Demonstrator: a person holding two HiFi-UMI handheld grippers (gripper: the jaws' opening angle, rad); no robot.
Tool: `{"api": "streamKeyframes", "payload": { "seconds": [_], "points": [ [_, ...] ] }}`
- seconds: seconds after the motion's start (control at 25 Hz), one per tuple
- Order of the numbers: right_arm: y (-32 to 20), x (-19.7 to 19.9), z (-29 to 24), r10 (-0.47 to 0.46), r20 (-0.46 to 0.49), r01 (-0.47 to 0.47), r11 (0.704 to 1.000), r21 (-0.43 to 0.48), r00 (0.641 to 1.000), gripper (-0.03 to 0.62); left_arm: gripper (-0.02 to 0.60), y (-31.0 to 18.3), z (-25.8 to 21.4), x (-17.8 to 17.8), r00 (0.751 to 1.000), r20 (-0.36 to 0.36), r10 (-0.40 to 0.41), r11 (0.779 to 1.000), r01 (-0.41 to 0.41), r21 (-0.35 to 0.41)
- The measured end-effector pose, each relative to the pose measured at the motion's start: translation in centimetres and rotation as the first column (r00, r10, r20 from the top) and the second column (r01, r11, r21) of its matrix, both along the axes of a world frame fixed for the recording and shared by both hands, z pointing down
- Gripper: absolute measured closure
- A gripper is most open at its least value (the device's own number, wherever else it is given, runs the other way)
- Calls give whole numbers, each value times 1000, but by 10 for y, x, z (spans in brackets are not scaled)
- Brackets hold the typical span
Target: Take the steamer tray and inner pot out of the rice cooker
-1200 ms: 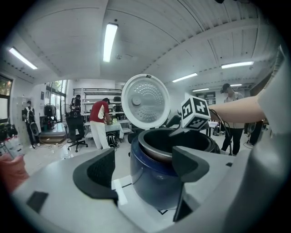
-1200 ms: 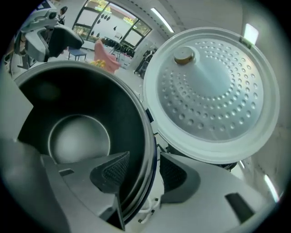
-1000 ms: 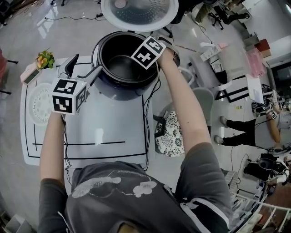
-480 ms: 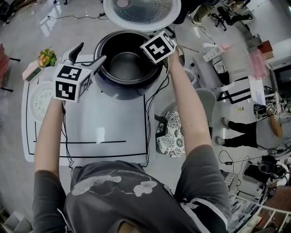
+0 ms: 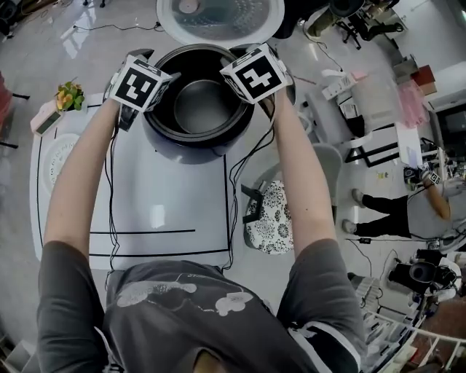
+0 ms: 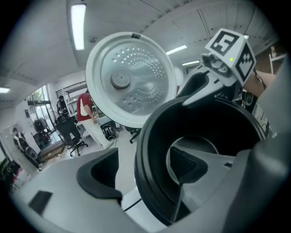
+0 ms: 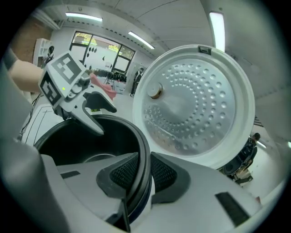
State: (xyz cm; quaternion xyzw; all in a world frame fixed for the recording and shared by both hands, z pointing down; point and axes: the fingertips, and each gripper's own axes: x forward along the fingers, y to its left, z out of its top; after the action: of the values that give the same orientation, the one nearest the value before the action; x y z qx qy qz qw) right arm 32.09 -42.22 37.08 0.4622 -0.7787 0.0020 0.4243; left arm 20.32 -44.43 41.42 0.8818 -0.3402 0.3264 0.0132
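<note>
Head view: a white table (image 5: 167, 211) carries a dark, round rice cooker (image 5: 186, 149) at its 12 o'clock edge. The black round metal inner pot (image 5: 196, 105) sits inside the cooker. The cooker's round silver-and-white lid (image 5: 218, 18) stands open at 12 o'clock of the pot. The left gripper (image 5: 156, 67), grey with a marker cube, is at the pot's 9 o'clock rim. The right gripper (image 5: 253, 80) is at the 3 o'clock rim. A white round perforated steamer tray (image 5: 58, 160) lies flat on the table at 9 o'clock, well apart from the cooker.

Left gripper view: the jaws stand spread and straddle the pot's rim, one pad outside the cooker and the other inside the pot. Neither pad presses on it. The open lid rises at 12 o'clock, and the right gripper shows at 2 o'clock.

Right gripper view: the jaws have just been closing and now pinch the pot's rim, with one ribbed pad on each side of it. The lid fills 1 o'clock, and the left gripper is at 10 o'clock.
</note>
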Motion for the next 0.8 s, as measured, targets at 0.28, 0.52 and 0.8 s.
{"api": "streamKeyframes", "payload": {
  "seconds": [0.28,0.52,0.8],
  "points": [
    [4,4,-6,10,108,-13,1000,23,994,496,453,-9,7,3,987,159,30,999,-32,9],
    [12,4,-25,3,192,-16,998,64,981,497,532,-2,-18,8,1000,9,20,995,-19,-97],
    [34,5,-73,-12,253,-39,980,196,967,503,551,12,-69,6,996,-88,9,999,-6,31]
  ]
}}
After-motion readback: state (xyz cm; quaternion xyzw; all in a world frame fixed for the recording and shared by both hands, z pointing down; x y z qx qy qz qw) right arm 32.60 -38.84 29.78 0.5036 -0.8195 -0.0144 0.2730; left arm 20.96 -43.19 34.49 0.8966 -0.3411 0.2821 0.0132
